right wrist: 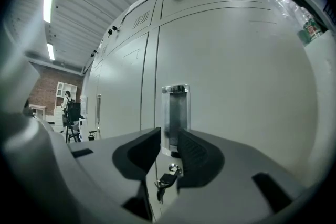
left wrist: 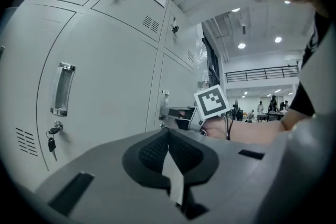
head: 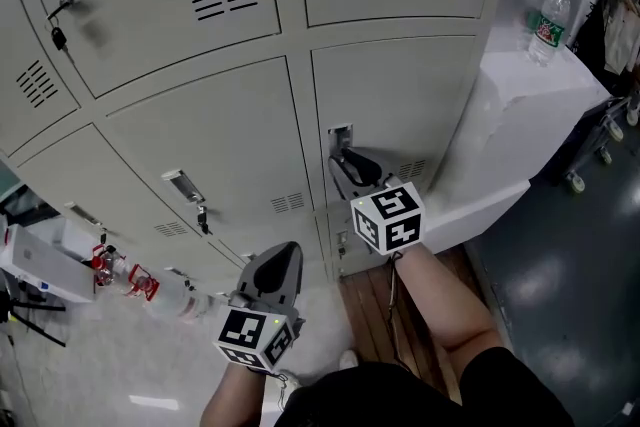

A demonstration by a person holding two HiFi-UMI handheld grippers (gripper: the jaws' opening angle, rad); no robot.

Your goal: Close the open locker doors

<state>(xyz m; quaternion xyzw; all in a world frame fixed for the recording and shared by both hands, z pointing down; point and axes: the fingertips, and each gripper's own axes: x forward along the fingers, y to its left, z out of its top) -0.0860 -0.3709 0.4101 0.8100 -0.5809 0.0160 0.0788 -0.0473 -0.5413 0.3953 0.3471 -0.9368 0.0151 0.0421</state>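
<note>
the right gripper is held level before the locker door, which is set flush at 12 o'clock. its jaws are partly apart, and the door's upright handle is framed between them, not gripped. the left gripper, at 7 o'clock, is closed and empty.

The head view looks steeply down from above the person's forearms onto the front of the locker bank, with the floor at lower right. The left hand-held gripper and right hand-held gripper sit low in the middle.

The left gripper view rides close to the doors and faces along the locker fronts, nearly level, towards the right hand-held gripper and a hall beyond.

The right gripper view faces one locker door squarely, very near its recessed handle. It shares that handle and the water bottle past the lockers' right edge with the head view.
</note>
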